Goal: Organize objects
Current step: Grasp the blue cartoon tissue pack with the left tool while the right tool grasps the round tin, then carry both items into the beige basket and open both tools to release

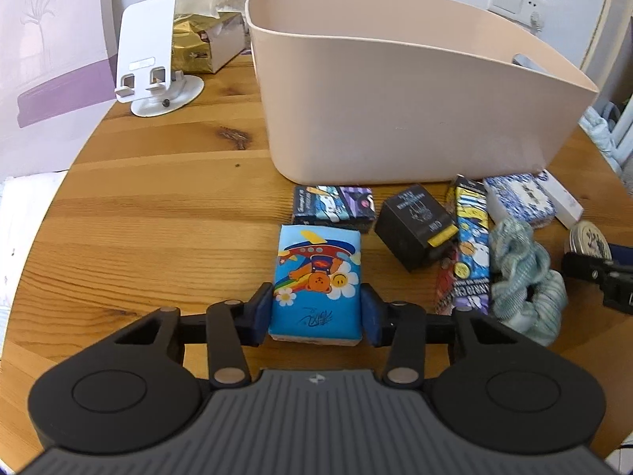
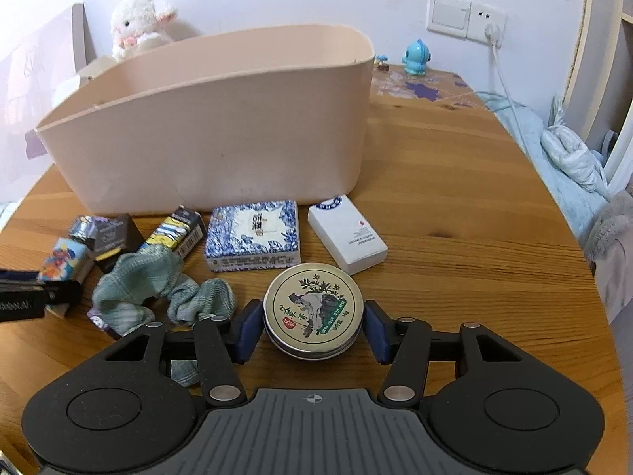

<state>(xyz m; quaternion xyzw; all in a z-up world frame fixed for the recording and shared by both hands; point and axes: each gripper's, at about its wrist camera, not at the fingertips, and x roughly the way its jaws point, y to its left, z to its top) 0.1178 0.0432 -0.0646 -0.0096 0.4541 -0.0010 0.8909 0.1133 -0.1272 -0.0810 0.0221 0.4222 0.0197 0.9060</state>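
Evidently both grasps set | left gripper (image 1: pixel 316 314) jaws clamped on blue packet (image 1: pixel 315 287) | right gripper (image 2: pixel 312 330) jaws touching round tin (image 2: pixel 313 308), seemingly gripped | next: lift both over far tub (image 1: pixel 395 99) rim.

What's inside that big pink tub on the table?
The pink tub shows only bare inner wall near its rim. Its near wall hides the floor in both views, so whether anything lies inside cannot be seen.

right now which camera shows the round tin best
The right wrist view: the round tin sits centred between the right gripper pads, lid artwork fully visible. The left wrist view catches only part of it at the right edge.
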